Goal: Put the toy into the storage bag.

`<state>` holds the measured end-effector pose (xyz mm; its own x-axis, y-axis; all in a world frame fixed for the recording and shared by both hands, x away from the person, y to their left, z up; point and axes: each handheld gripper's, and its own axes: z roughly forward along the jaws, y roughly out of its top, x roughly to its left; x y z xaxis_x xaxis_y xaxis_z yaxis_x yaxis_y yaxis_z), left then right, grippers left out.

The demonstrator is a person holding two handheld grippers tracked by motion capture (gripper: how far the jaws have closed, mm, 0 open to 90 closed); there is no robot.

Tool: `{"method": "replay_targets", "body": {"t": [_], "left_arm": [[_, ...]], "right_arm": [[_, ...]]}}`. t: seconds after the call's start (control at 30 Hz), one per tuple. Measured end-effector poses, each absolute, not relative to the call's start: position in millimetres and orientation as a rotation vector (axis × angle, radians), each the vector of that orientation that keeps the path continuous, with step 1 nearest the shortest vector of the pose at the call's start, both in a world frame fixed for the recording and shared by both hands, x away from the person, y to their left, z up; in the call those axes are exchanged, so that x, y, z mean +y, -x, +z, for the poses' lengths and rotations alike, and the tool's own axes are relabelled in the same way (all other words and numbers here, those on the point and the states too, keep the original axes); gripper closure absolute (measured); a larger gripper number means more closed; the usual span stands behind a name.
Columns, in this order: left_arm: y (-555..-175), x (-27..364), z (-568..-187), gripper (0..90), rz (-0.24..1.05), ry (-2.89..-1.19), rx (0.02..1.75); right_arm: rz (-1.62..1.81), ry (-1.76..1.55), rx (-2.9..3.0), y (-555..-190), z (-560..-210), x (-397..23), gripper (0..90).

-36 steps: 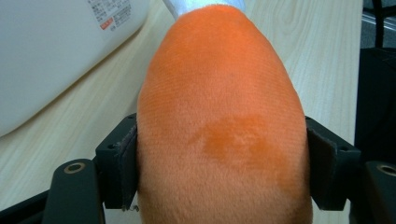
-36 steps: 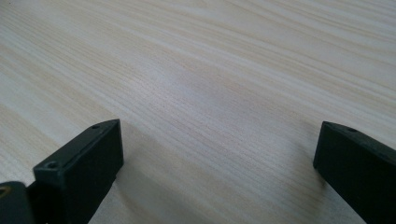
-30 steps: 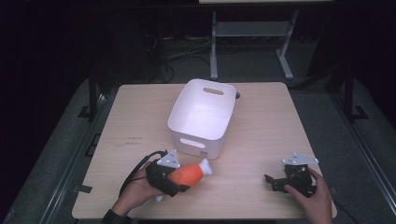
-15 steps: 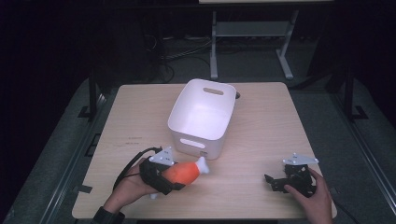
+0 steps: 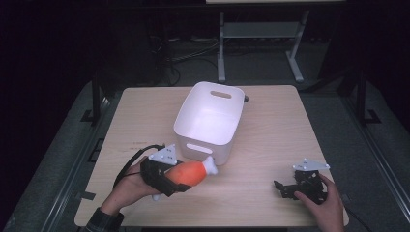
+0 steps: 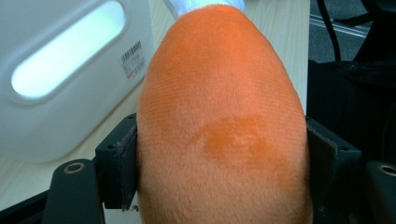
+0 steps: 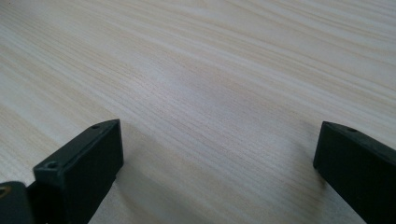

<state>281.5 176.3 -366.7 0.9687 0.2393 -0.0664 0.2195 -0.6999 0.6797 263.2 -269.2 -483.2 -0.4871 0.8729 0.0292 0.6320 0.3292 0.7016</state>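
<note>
White bin (image 5: pixel 211 121) just beyond orange plush toy (image 5: pixel 191 173); table (image 5: pixel 270 125) around bare.

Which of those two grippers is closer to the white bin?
Left. The left gripper, clamped on an orange plush toy, sits just in front of the white bin. The right gripper rests open, farther off toward the table's front right.
</note>
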Motion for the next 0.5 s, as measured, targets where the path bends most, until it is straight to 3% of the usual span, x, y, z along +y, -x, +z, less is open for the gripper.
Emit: {"method": "replay_targets", "body": {"t": [0.5], "left_arm": [[-287.1,172.6,-333.3,24.9,0.031,-2.344,0.281]], "right_arm": [[0.944,-1.337,2.247,-263.1,-483.2,-269.2,0.9]]}}
